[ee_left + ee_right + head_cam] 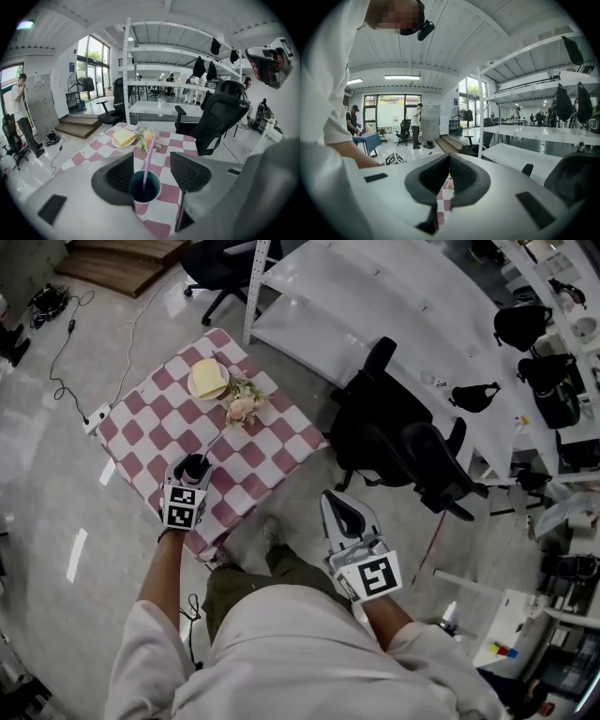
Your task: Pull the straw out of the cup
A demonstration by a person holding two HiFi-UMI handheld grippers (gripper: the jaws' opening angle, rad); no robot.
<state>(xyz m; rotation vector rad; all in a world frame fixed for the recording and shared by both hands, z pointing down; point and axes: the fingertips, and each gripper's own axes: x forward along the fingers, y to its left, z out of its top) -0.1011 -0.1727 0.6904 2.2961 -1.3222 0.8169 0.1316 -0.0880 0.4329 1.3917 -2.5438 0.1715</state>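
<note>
The left gripper (192, 465) holds its ribbed black pads apart, straddling the dark, round cup (145, 190) on the checked table (141, 416) — the left pad sits at the rim, the right stands clear. The thin lilac straw (148, 157) stands in the cup, its long axis leaning up and away toward the flowers (143, 137). The right gripper (342, 512) hangs beyond the table's edge, jaws pressed together on nothing and farther from the straw.

The table (141, 418) is wearing a maroon-and-white check. The cup (145, 190) is showing dark teal, its straw (148, 159) lilac. At the cup's 12 o'clock a yellow block (123, 136) is lying by pink-and-cream flowers (148, 138). The left gripper (194, 466) and right gripper (336, 502) are showing white, markers (183, 507) black-and-white.
</note>
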